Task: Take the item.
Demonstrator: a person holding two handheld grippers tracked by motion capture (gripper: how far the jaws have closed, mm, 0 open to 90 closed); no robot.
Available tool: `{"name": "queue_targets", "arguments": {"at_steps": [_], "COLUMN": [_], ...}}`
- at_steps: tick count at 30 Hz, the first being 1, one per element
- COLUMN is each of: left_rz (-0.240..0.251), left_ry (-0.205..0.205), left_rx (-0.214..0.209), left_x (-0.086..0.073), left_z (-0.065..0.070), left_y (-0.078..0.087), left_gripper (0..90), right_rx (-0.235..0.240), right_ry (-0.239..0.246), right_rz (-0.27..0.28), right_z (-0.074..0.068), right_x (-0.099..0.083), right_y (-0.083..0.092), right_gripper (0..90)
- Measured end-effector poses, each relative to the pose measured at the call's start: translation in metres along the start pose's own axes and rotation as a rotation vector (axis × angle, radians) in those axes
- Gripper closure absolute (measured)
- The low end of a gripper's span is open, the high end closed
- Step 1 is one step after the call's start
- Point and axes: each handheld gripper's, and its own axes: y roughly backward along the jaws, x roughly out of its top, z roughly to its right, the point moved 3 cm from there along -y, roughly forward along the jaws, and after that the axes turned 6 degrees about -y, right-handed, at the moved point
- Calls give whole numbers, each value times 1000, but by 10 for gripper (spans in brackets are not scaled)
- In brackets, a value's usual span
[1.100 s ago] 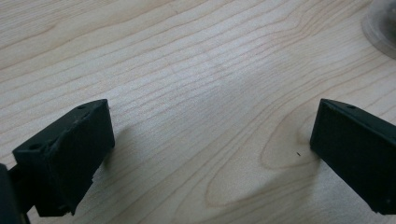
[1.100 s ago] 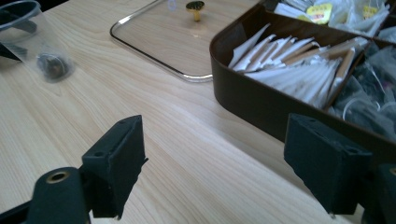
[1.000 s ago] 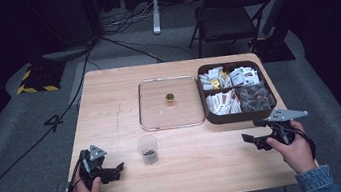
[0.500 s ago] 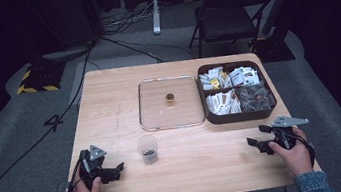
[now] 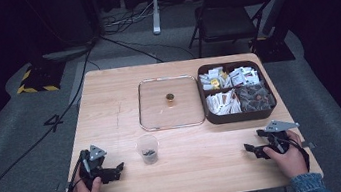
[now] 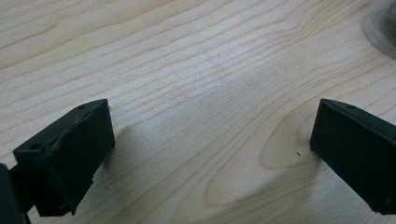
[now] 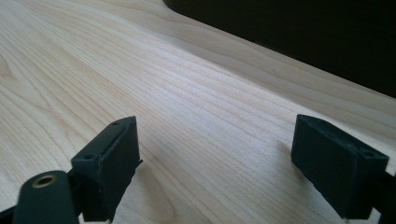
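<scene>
1. While both of the person's hands rest at the near edge of the wooden table (image 5: 107, 94), the left gripper (image 5: 117, 170) lies low at the near left corner, its jaws spread wide over bare wood with nothing between them.
2. In the left gripper view the left gripper (image 6: 210, 154) points along the grain, and the blurred rim of the clear plastic cup (image 6: 380, 25) shows at the top right corner.
3. From the high view, that cup (image 5: 148, 148) stands upright just beyond and to the right of the left gripper, apart from it, with a small dark heap in its bottom.
4. The right gripper (image 5: 250, 149) sits at the near right corner, jaws pointing left across the table; they have just been opening and now stand wide apart, gripping nothing.
5. In the right gripper view, the right gripper (image 7: 215, 163) frames plain wood, with the dark wall of the tray (image 7: 299, 28) beyond.
6. That dark compartment tray (image 5: 212, 118) sits at the far right, holding white packets and darker contents.
7. Touching its left side lies a clear square lid (image 5: 149, 104) with a small brown knob (image 5: 170, 97) at its middle.
</scene>
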Motion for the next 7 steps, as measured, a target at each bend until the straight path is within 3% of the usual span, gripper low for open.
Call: {"name": "queue_targets", "arguments": {"at_steps": [3, 7], "left_rz": [0, 0], "left_ry": [-2, 0], "left_rx": [-1, 0], "left_x": [0, 0], "left_z": [0, 0], "left_y": [0, 0], "left_gripper": [2, 2], "right_rx": [-38, -61], "right_ry": [54, 37], "right_rz": [-18, -24], "right_z": [-4, -7], "right_x": [0, 1], "right_y": [-3, -6], "right_gripper": [124, 98]}}
